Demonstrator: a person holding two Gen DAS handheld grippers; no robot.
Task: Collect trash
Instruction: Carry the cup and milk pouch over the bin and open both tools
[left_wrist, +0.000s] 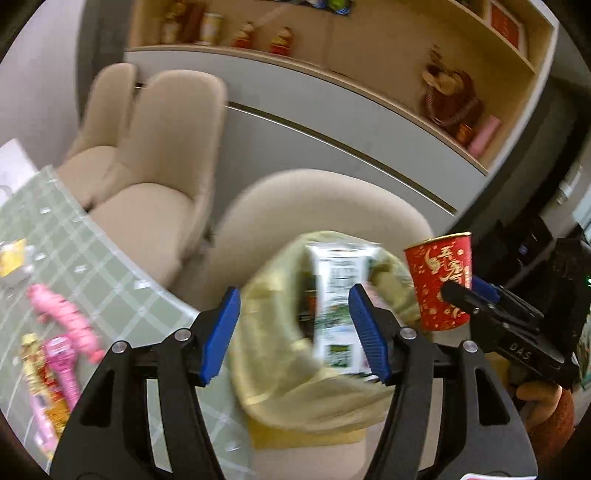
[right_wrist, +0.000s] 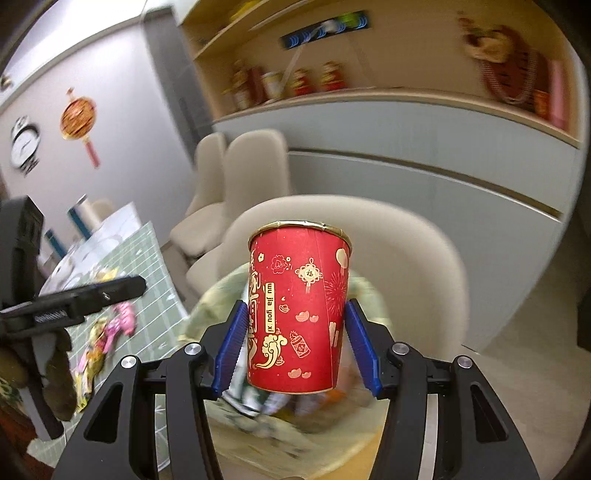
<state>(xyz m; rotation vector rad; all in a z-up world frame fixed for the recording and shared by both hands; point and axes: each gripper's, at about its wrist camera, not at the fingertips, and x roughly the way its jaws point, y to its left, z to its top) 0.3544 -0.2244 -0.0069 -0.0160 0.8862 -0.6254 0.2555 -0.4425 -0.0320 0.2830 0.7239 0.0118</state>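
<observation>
My left gripper (left_wrist: 293, 328) hangs over the mouth of a yellow-green bag (left_wrist: 280, 387) that rests on a beige chair (left_wrist: 332, 199). Its jaws stand open. A blurred white and green carton (left_wrist: 338, 295) is between them, close to the right pad and clear of the left one, above the bag's opening. My right gripper (right_wrist: 295, 347) is shut on an upright red paper cup (right_wrist: 299, 317) with gold print, held in the air over the same bag (right_wrist: 207, 314). In the left wrist view the red cup (left_wrist: 439, 280) is just right of the bag.
A table with a green checked cloth (left_wrist: 92, 258) lies to the left, with pink and yellow wrappers (left_wrist: 62, 317) scattered on it. More beige chairs (left_wrist: 155, 177) stand behind. A grey cabinet with a wooden shelf of ornaments (left_wrist: 280, 40) runs along the back wall.
</observation>
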